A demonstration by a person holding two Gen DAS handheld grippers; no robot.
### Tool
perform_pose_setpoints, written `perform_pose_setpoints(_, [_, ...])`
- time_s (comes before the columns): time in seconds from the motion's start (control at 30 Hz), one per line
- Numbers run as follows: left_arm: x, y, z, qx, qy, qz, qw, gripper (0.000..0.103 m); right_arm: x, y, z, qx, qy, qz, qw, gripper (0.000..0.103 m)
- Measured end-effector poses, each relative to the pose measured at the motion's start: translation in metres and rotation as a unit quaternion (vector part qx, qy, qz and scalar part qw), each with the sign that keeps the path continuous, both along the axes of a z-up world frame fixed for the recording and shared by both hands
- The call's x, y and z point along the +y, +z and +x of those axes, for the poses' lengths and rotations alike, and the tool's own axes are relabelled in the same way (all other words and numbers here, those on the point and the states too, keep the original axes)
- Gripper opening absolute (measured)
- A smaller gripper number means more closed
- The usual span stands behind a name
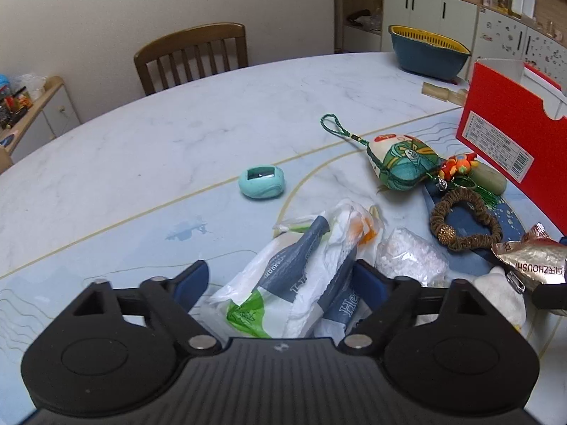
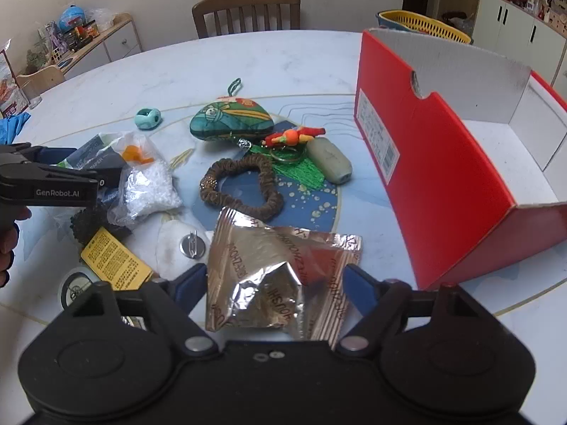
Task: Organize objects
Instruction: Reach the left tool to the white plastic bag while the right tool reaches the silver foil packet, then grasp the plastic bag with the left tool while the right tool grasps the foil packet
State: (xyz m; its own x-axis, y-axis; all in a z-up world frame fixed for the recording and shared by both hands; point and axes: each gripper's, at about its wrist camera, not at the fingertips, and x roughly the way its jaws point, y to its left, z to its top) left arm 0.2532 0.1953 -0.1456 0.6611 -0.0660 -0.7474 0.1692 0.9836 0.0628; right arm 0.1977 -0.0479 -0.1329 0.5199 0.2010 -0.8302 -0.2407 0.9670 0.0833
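Straddling a white, grey and green tissue pack (image 1: pixel 283 294), the left gripper (image 1: pixel 283 279) has its blue pads spread wide on either side of it; whether the right pad touches the wrapper I cannot tell, and the left pad stands apart from it. The pack lies at the near edge of the marble table (image 1: pixel 159 134), beside a bag of white beads (image 1: pixel 411 258). To the right, the right gripper (image 2: pixel 274 283) likewise stands wide open around a crumpled silver foil packet (image 2: pixel 280 279), its pads near the packet's edges but not visibly pressing. Beyond lie a brown scrunchie (image 2: pixel 241 187) and a green pouch (image 2: pixel 230 120). An open red box (image 2: pixel 443 163) stands at the far right.
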Motion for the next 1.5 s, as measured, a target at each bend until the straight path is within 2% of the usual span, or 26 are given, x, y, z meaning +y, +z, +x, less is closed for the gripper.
perform_pose_setpoints(0.13, [0.004, -0.001, 0.001, 0.009, -0.006, -0.025, 0.9996, 0.07, 0.0, 0.001, 0.001, 0.006, 0.001, 0.006, 1.0, 0.072])
perform_pose_setpoints(0.2, [0.004, -0.001, 0.0, 0.01, -0.01, -0.03, 0.9994, 0.067, -0.001, 0.002, 0.0, 0.008, -0.001, 0.008, 1.0, 0.069])
perform_pose_setpoints(0.3, [0.004, 0.001, -0.001, 0.009, -0.016, -0.035, 0.9992, 0.055, -0.004, 0.004, 0.001, 0.011, -0.003, 0.014, 1.0, 0.063])
perform_pose_setpoints(0.33, [0.004, 0.001, -0.001, 0.01, -0.017, -0.037, 0.9991, 0.048, -0.004, 0.005, 0.001, 0.011, -0.004, 0.014, 1.0, 0.061])
perform_pose_setpoints(0.4, [0.004, 0.003, -0.001, 0.011, -0.016, -0.039, 0.9991, 0.045, -0.005, 0.006, 0.001, 0.01, -0.004, 0.013, 1.0, 0.058])
perform_pose_setpoints(0.47, [0.004, 0.004, -0.002, 0.011, -0.015, -0.042, 0.999, 0.035, -0.006, 0.007, 0.001, 0.007, -0.002, 0.013, 1.0, 0.055])
perform_pose_setpoints(0.6, [0.005, 0.009, -0.004, 0.012, -0.01, -0.043, 0.9989, 0.03, -0.007, 0.01, -0.001, -0.001, 0.001, 0.011, 1.0, 0.045])
perform_pose_setpoints(0.97, [0.004, 0.043, -0.017, 0.006, 0.002, -0.047, 0.9989, 0.026, -0.012, 0.033, -0.012, -0.017, 0.007, 0.014, 1.0, 0.044])
perform_pose_setpoints(1.17, [-0.005, 0.07, -0.021, 0.006, -0.005, -0.042, 0.9991, 0.025, -0.02, 0.06, -0.02, -0.028, 0.015, 0.034, 0.999, 0.044])
perform_pose_setpoints(1.5, [-0.029, 0.123, -0.014, 0.007, -0.034, -0.072, 0.9968, 0.025, -0.039, 0.107, -0.017, -0.06, 0.009, 0.045, 0.997, 0.044])
